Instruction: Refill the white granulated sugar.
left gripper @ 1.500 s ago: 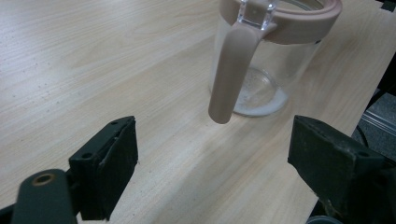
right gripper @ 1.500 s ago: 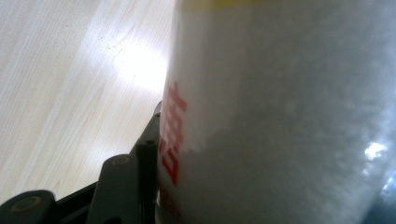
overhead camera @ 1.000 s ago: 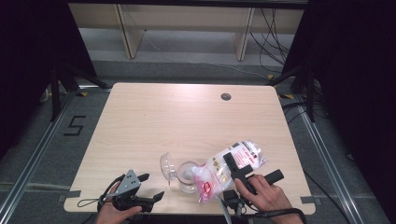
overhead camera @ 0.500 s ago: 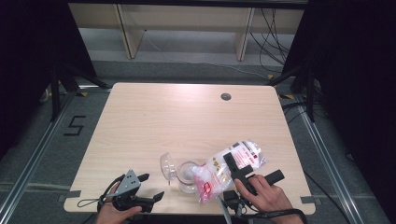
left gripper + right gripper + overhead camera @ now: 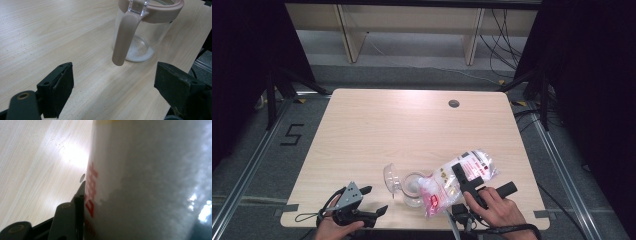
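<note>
While the clear glass jar [image 5: 413,187] stands upright near the front edge of the desk [image 5: 377,130], it holds a shallow layer of white powder across its bottom, plain to see in the left gripper view. Its pinkish-beige rim and latch [image 5: 123,37] hang down the jar's side, and its clear lid [image 5: 390,178] is swung open, leaning off the jar on the side toward my left hand.

Against the jar's other side, the plastic bag [image 5: 457,180] lies tilted, its lower end over the jar's mouth and its upper end raised away from the jar toward my right. It is transparent with white and red printing, and it is packed with white powder; in the right gripper view the powder shows as a grainy white mass behind red lettering.

My right hand-held gripper [image 5: 464,181] pinches the bag across its middle, one black jaw pressed flat on the printed film. My right hand [image 5: 494,205] comes in from the desk's front edge just right of the jar, wrist turned so the gripper points up and away over the bag.

My left hand-held gripper [image 5: 374,200] sits low, well left of the jar, jaws spread wide with nothing between them and aimed at the jar. My left hand [image 5: 334,227] rests at the desk's front edge.
</note>
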A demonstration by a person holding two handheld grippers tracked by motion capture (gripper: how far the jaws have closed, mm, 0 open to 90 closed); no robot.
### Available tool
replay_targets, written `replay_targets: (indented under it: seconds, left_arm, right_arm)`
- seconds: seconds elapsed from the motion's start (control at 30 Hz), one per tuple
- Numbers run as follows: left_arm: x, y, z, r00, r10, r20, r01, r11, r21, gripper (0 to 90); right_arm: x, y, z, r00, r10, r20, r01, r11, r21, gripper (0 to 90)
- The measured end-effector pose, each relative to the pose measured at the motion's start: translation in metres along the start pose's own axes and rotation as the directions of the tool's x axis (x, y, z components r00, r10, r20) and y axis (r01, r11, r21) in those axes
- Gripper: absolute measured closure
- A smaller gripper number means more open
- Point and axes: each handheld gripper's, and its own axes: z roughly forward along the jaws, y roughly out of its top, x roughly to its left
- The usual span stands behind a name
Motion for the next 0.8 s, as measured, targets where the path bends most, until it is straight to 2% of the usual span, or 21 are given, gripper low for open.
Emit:
replay_targets:
  seconds: [0.13,0.17,0.27,0.3,0.33,0.37,0.8]
  left_arm:
    - [0.0006,0.0002,0.0000,0.9999,0.012,0.004,-0.012,0.9999,-0.004,15.6]
    - [0.0012,0.0004,0.0000,0.9997,0.023,0.005,-0.023,0.9997,-0.004,15.6]
    - [0.0008,0.0003,0.0001,0.9998,0.021,0.005,-0.021,0.9998,-0.003,15.6]
    - [-0.0010,-0.0002,0.0002,1.0000,-0.004,-0.001,0.004,1.0000,0.000,15.6]
    - [-0.0010,-0.0002,0.0002,1.0000,-0.004,-0.001,0.004,1.0000,0.000,15.6]
    - [-0.0001,0.0002,0.0006,0.9998,0.018,0.002,-0.018,0.9998,-0.004,15.6]
    - [0.0003,0.0002,0.0008,0.9995,0.029,0.009,-0.029,0.9996,0.000,15.6]
  right_arm:
    - [-0.0011,-0.0002,-0.0004,0.9999,-0.012,0.002,0.012,1.000,0.001,49.4]
    - [0.0008,-0.0005,-0.0017,0.9998,0.021,0.003,-0.021,1.000,0.014,49.5]
    - [-0.0002,-0.0008,-0.0023,0.9999,0.015,0.006,-0.015,1.000,0.010,49.6]
    - [-0.0012,-0.0011,-0.0021,1.0000,0.005,0.008,-0.005,1.000,0.004,49.7]
    - [-0.0014,-0.0012,-0.0021,1.0000,0.004,0.007,-0.004,1.000,0.005,49.7]
    - [-0.0012,-0.0013,-0.0020,1.0000,0.007,0.006,-0.008,1.000,0.007,49.8]
    - [-0.0014,-0.0014,-0.0023,1.0000,0.005,0.007,-0.005,1.000,0.009,50.3]
